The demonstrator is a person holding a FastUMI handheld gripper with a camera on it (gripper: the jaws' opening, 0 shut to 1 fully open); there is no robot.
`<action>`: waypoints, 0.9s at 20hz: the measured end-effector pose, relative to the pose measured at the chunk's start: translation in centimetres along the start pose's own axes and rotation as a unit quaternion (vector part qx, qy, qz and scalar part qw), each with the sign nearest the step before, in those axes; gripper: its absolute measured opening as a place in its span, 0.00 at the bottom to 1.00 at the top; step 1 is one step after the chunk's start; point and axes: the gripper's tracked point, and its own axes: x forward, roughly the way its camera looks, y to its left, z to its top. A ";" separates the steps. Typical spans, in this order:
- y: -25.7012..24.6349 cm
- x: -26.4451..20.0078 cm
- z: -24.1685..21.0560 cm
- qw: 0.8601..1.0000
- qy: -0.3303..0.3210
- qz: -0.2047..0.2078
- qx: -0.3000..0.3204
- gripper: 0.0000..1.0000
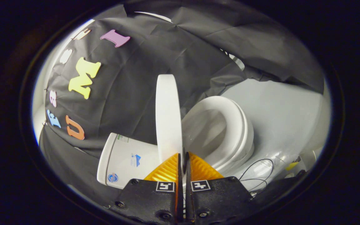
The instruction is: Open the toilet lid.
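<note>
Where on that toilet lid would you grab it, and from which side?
Probably the thin free rim, edge-on, as the gripper has it: both fingers closed on the toilet lid, one on each flat face. The lid stands raised between the tank and the seat, its narrow edge facing the fingers.

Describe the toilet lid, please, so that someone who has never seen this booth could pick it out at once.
Start at the white toilet in front of the black cloth wall, with its tank to one side. The lid is the thin white panel seen edge-on between tank and seat ring, its edge pinched in the gripper. Unlike the ring, it has no hole.
</note>
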 end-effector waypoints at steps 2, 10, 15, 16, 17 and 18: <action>0.7 -0.2 0.0 1.000 -0.001 0.003 -0.006 0.06; 2.6 -0.5 -0.4 0.999 -0.007 0.000 -0.033 0.06; 3.8 -0.7 -0.5 0.999 -0.013 -0.006 -0.051 0.06; 4.2 -0.6 -0.7 0.998 -0.015 -0.008 -0.058 0.06; 4.5 -0.6 -0.8 0.998 -0.017 -0.011 -0.062 0.06; 4.8 -0.5 -0.9 0.998 -0.018 -0.013 -0.066 0.06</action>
